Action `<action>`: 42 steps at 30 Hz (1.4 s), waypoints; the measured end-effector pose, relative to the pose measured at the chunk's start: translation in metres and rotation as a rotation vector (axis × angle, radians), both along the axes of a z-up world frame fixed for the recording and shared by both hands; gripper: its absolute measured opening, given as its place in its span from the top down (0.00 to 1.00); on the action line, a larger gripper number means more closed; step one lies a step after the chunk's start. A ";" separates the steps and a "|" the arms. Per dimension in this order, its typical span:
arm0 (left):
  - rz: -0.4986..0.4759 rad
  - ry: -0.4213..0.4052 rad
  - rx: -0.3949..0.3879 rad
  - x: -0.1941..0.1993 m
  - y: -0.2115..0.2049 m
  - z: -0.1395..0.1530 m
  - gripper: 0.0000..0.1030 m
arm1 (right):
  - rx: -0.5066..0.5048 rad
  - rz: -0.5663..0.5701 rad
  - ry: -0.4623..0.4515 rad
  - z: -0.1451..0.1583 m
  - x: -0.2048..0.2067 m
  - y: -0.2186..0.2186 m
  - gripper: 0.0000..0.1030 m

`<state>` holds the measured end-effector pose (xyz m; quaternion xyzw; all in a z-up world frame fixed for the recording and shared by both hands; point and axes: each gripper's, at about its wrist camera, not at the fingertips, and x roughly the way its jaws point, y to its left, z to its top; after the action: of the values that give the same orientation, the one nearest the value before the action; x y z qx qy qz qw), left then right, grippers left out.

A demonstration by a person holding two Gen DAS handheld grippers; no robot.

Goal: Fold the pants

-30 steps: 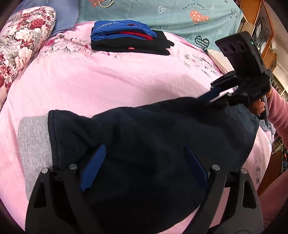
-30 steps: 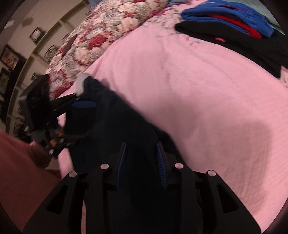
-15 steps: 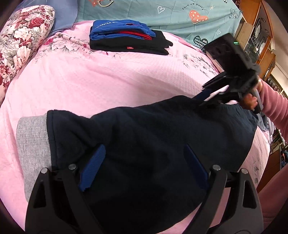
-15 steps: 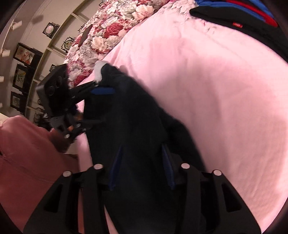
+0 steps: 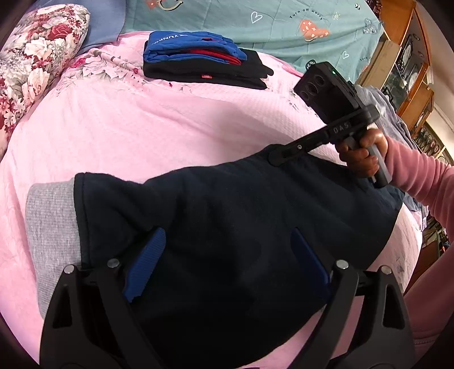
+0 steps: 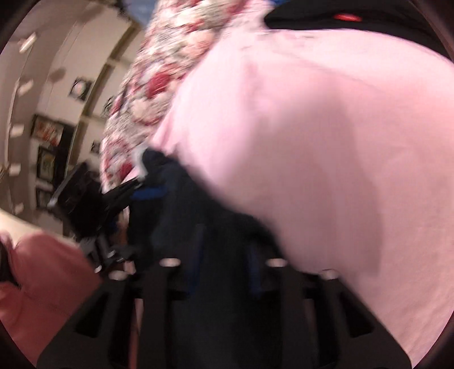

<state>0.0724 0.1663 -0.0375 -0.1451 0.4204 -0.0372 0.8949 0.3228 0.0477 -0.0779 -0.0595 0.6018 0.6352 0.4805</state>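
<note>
Dark navy pants (image 5: 227, 227) with a grey band (image 5: 51, 227) at the left end lie across the pink bedspread (image 5: 142, 127). My left gripper (image 5: 227, 264) rests over their near part, its blue pads (image 5: 144, 264) wide apart and open. At the far edge of the pants, my right gripper (image 5: 273, 154) shows side-on as one bar, held by a hand (image 5: 360, 153) in a pink sleeve. The right wrist view is blurred. In it my right gripper (image 6: 225, 255) has dark pants (image 6: 176, 204) cloth between its fingers, and its jaws are closing to a pinch on it.
A stack of folded clothes (image 5: 198, 65), blue and red on black, sits at the back of the bed. A floral pillow (image 5: 34, 65) lies far left and a teal sheet (image 5: 255, 25) behind. Wooden shelves (image 5: 403, 71) stand to the right.
The right gripper slid left along the far edge of the pants, dropped and rolled, and its pads drew together on the cloth. The left gripper and the pants under it stayed put.
</note>
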 end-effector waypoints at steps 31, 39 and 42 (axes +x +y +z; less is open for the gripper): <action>0.114 0.075 0.177 0.022 0.008 0.000 0.08 | -0.069 -0.548 -0.514 0.037 -0.017 -0.254 0.71; 0.165 0.090 0.220 0.024 0.000 0.000 0.08 | -0.181 -1.118 -0.544 0.083 0.044 -0.425 0.64; 0.164 0.089 0.199 0.024 0.003 -0.001 0.08 | -0.296 -1.027 -0.536 0.068 0.055 -0.421 0.64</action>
<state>0.0963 0.1690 -0.0384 -0.0913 0.4482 0.0846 0.8852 0.3775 -0.3729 -0.0101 0.0146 0.4935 0.1941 0.8477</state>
